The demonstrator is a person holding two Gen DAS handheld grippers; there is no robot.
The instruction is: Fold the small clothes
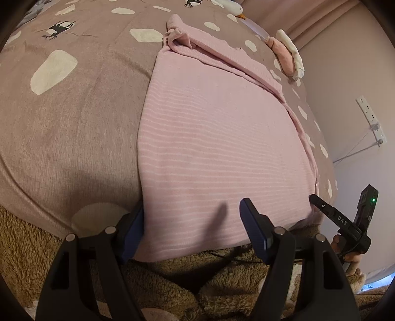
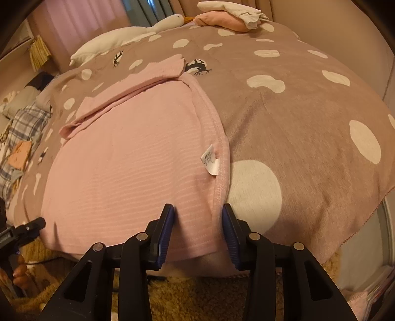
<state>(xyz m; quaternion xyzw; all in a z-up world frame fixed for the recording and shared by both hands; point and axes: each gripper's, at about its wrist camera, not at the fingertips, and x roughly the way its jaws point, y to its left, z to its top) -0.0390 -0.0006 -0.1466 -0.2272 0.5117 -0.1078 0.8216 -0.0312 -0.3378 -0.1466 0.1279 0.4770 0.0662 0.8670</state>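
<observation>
A pink, finely striped garment (image 1: pixel 217 138) (image 2: pixel 128 168) lies flat on the spotted bedspread (image 1: pixel 74 118), its sleeve folded across the far end (image 1: pixel 197 47). A white care label (image 2: pixel 211 160) sticks out of its right side seam. My left gripper (image 1: pixel 193 222) is open over the near hem, with its left finger at the garment's left edge. My right gripper (image 2: pixel 197 227) straddles the near right corner, jaws narrower, cloth between them, pads not clearly pressing. Each gripper shows at the edge of the other's view (image 1: pixel 345 222) (image 2: pixel 27 229).
A folded pile of pink and white clothes (image 1: pixel 287 53) (image 2: pixel 229 14) sits at the far edge of the bed beside a white goose plush (image 2: pixel 128 34). Plaid bedding (image 2: pixel 22 128) lies far left. Brown fuzzy fabric (image 1: pixel 172 276) is below the bed edge. A power strip (image 1: pixel 370 118) hangs on the wall.
</observation>
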